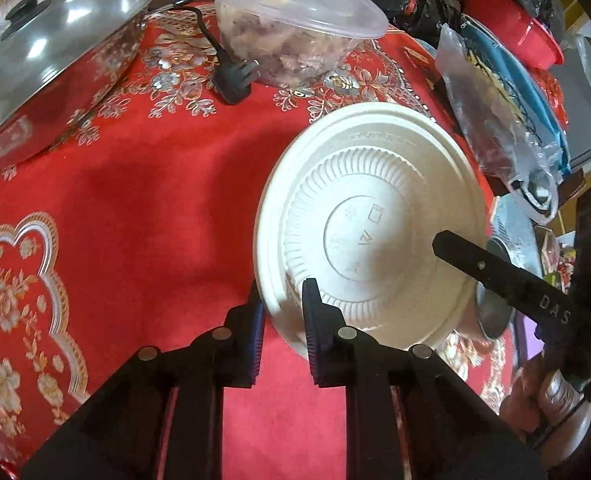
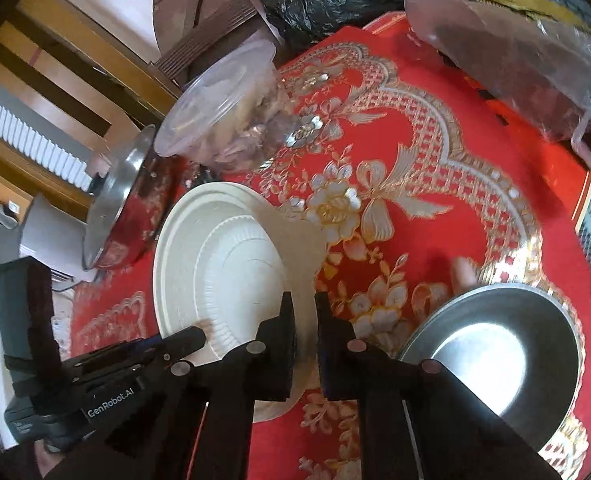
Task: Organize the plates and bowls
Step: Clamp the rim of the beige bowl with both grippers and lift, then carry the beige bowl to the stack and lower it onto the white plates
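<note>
Both hand-held grippers, left (image 1: 283,300) and right (image 2: 304,312), clamped on white plate (image 1: 371,216) rim over red floral tablecloth (image 1: 155,184).

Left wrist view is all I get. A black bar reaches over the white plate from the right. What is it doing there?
Observer: That bar is the right gripper. Its jaws are shut on the rim of the white plate.
Operator: And the grey sliver behind the bar?
Observer: That is a steel bowl, upright and empty, on the red cloth beside the plate.
</note>
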Available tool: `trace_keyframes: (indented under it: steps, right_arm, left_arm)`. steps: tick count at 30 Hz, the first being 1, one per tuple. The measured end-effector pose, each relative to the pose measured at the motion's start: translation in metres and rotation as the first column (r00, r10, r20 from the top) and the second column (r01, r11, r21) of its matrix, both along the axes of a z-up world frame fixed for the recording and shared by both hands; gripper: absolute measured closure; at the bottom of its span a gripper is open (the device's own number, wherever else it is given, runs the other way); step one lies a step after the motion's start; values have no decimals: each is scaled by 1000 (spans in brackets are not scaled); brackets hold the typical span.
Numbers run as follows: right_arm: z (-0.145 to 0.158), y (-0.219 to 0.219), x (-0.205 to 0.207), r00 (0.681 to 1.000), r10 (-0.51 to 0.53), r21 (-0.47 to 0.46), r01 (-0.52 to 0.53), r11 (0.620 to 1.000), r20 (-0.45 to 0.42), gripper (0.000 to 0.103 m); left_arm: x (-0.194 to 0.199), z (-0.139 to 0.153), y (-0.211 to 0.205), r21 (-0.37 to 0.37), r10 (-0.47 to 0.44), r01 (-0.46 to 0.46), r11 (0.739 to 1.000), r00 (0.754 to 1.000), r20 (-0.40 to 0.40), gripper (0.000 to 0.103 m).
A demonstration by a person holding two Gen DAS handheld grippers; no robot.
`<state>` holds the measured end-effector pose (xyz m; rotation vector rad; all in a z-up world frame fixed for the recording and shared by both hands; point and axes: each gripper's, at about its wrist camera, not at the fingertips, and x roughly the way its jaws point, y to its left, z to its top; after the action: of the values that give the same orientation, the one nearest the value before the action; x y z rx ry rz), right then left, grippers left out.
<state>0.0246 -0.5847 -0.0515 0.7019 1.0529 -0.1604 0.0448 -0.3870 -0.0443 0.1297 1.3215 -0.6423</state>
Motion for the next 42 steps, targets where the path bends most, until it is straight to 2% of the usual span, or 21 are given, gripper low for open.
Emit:
trace_keyframes:
  steps: [8,16,25,30,35,38,42]
  right_arm:
    - [25,22,-14,1000,6,75,-5,997,-10,92]
    - [55,76,-34,999,52,117,-50,992,-14,92]
    - [98,181,-38,986,166,128,-166,978,13,88]
    - [107,232,-35,976,219,147,-219,965,15,88]
    - [116,289,-30,957,290,168,-291,942,28,88]
    - [118,325,-26,937,347,180,-347,921,30,87]
    - [114,370,-29,908,419,195,-413,890,15,85]
  left_arm:
    - [-28,30,45,-29,41,-42,999,998,-36,88]
    - [-53,65,115,-70,87,-88,994,996,-20,88]
    - [-65,104,219,-97,176,-173,980,984,19,88]
    - [-68,123,277,-109,192,-188,976,981,31,88]
    - [-76,136,329,-84,207,-202,976,976,62,88]
    - [-82,134,365,-72,260,-256,964,963,66,88]
    - [-98,117,398,-48,307,-304,951,951,46,88]
